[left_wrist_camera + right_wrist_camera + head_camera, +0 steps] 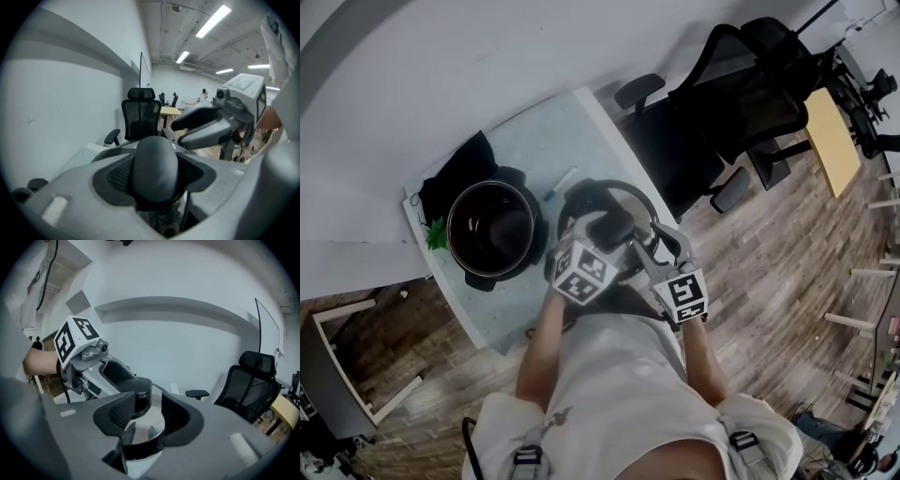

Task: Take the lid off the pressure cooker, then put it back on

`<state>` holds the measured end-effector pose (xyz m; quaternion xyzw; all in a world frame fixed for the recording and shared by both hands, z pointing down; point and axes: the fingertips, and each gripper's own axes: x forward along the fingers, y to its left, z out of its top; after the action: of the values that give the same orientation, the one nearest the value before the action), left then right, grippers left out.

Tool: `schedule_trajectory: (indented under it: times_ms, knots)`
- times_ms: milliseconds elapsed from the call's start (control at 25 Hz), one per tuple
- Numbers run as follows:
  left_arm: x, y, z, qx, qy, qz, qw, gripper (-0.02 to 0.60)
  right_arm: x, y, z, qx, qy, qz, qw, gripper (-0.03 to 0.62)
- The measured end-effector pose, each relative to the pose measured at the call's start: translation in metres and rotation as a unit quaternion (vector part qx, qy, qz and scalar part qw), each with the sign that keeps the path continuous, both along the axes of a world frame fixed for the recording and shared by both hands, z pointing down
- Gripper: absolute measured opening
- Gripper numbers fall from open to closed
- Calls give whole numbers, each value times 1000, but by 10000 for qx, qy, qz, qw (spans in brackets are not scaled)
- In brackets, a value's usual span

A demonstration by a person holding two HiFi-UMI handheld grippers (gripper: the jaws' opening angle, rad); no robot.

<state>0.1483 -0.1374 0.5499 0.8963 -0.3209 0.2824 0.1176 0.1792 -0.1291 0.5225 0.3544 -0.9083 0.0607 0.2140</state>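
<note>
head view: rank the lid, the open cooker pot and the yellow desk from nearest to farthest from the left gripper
1. lid: held in the left gripper itself, picture centre.
2. cooker pot: open, just to the picture's left.
3. yellow desk: far off at upper right.

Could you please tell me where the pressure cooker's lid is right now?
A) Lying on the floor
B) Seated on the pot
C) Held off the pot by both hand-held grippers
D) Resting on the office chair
C: the head view shows the pot open on the table. The lid is beside it, gripped by the left hand-held gripper and the right hand-held gripper.
</note>
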Motion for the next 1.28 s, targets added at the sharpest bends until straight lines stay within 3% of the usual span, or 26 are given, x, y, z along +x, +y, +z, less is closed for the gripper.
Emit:
schedule_trajectory:
  times_ms: [640, 1280]
  knots:
    - [-9, 7, 105, -254, -169, -276, 9992, 276, -17, 1, 77, -663, 132, -40, 9977, 178]
    - [-6, 1, 150, -273, -203, -136, 9993, 276, -16, 8, 111, -1011, 265, 62, 9945, 178]
